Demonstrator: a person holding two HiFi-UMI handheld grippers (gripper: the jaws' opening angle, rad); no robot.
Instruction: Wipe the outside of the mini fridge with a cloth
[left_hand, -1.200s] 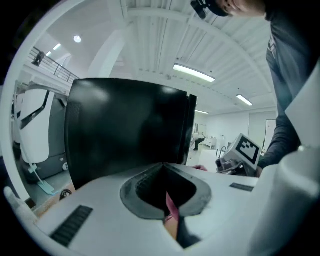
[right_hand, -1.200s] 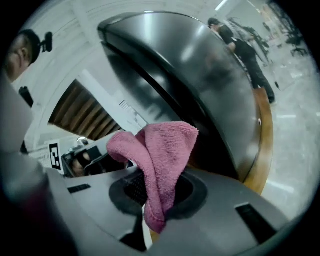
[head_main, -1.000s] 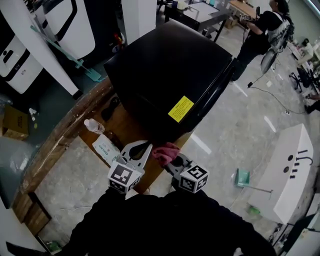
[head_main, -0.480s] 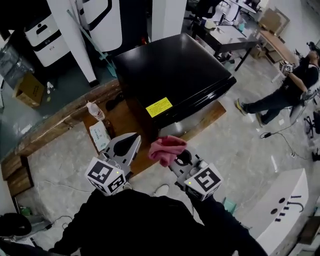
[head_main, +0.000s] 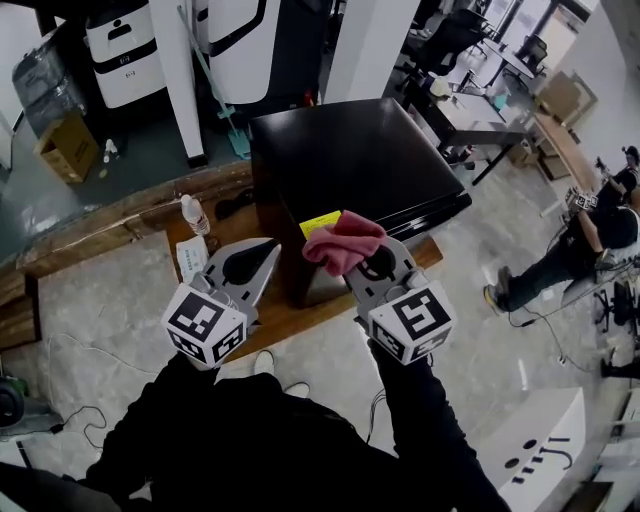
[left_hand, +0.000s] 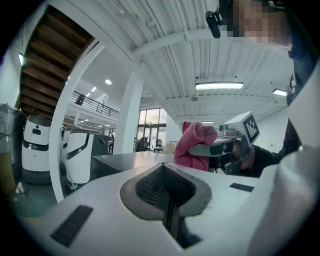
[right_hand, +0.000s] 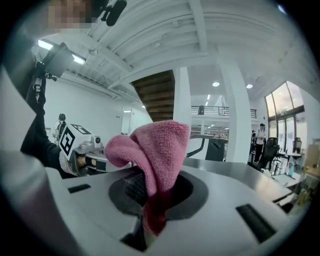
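The black mini fridge (head_main: 345, 160) stands on a low wooden platform (head_main: 300, 315), a yellow label (head_main: 318, 224) on its near side. My right gripper (head_main: 368, 262) is shut on a pink cloth (head_main: 341, 243), which bunches up above its jaws (right_hand: 159, 150). It is held in the air in front of the fridge's near side. My left gripper (head_main: 248, 268) hovers beside it to the left, shut with nothing in it. The left gripper view shows the pink cloth (left_hand: 196, 145) and the fridge top (left_hand: 130, 159) beyond.
A plastic bottle (head_main: 194, 214) and a white packet (head_main: 192, 260) lie on the platform left of the fridge. White robot units (head_main: 125, 55) and a pillar (head_main: 368, 45) stand behind. A person (head_main: 590, 240) is at the right, desks (head_main: 480, 110) beyond.
Both grippers have risen and come closer to the head camera, the pink cloth lifted with the right one. The view has swung, so the fridge now sits further back.
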